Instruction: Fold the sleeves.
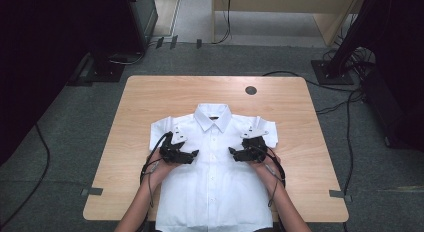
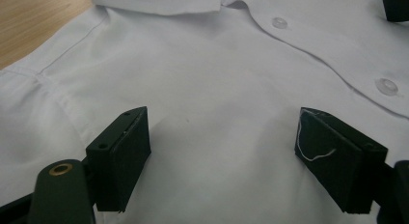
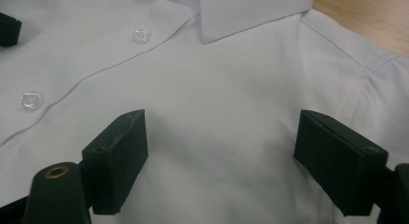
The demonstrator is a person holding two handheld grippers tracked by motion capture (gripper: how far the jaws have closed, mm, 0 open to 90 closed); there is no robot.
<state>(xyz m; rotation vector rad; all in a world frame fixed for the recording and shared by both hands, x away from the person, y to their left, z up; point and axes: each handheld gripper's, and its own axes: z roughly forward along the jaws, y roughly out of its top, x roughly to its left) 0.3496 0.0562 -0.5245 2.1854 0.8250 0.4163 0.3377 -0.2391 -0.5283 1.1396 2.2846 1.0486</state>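
Standing spread, the jaws of the left gripper (image 2: 219, 159) frame a smooth patch of the white shirt (image 1: 214, 167) with nothing pinched between them; the cloth there lies flat, and whether the pads graze it or hang just above it I cannot tell. A loose pale thread clings to one pad. The jaws of the right gripper (image 3: 217, 159) stand just as wide over the mirror patch of the shirt, again with no fold caught.

Taking the collar (image 1: 213, 117) as the landmark: the left gripper (image 1: 192, 155) sits below it and to its left in the high view, the right gripper (image 1: 233, 152) below it and to its right, each over one chest panel and pointing inward toward the button placket (image 2: 333, 57) that runs down from the collar. Two clear buttons show in each gripper view, done up.

Out from the collar, the short sleeves (image 1: 161, 134) lie spread to either side, and the body runs down to the near edge of the table (image 1: 140, 99), where the hem hangs close to the person's forearms. The shirt lies face up, buttoned, roughly centred on the table, below a dark round grommet (image 1: 251, 90) beyond the collar.

As for progress, I judge the work, apparently a folding of the shirt, to be at its start: the garment is laid out and smoothed, but no sleeve is turned in, no side is folded over, and nothing is gripped. Every fold appears left to do, beginning with a first pinch of cloth.
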